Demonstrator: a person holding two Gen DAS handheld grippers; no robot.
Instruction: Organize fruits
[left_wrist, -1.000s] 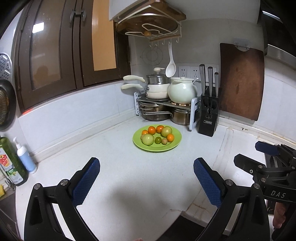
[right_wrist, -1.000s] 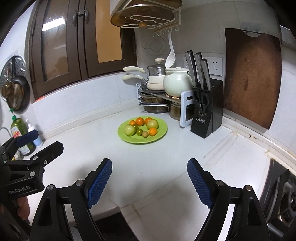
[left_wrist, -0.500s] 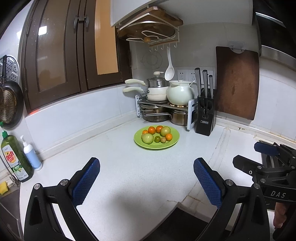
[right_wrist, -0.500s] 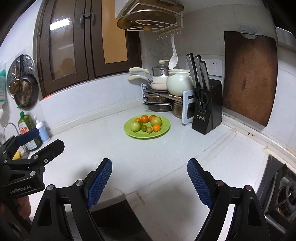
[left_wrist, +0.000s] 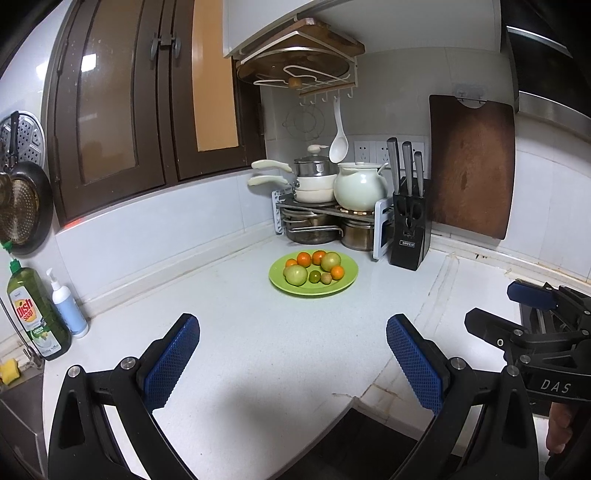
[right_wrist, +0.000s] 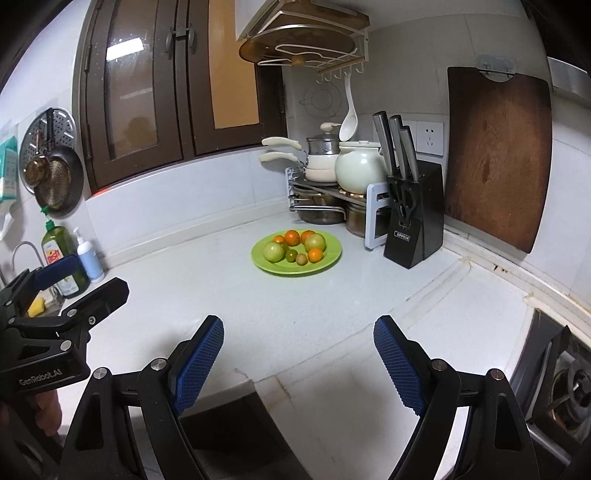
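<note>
Green plate (left_wrist: 349, 275) on white countertop (left_wrist: 258, 332), toward back corner, just in front of pot rack (left_wrist: 314, 214) and beside knife block (left_wrist: 408, 236). Fruits (left_wrist: 314, 267) all on plate: several oranges at back and right, two larger green-yellow ones, two small ones at front. Left gripper (left_wrist: 291, 354) over near edge of countertop, jaws released, nothing between blue pads. Right gripper (right_wrist: 299, 354) alongside, jaws spread wide, empty. Both well apart from plate. Dish soap bottle (left_wrist: 35, 314) at left edge by sink.
</note>
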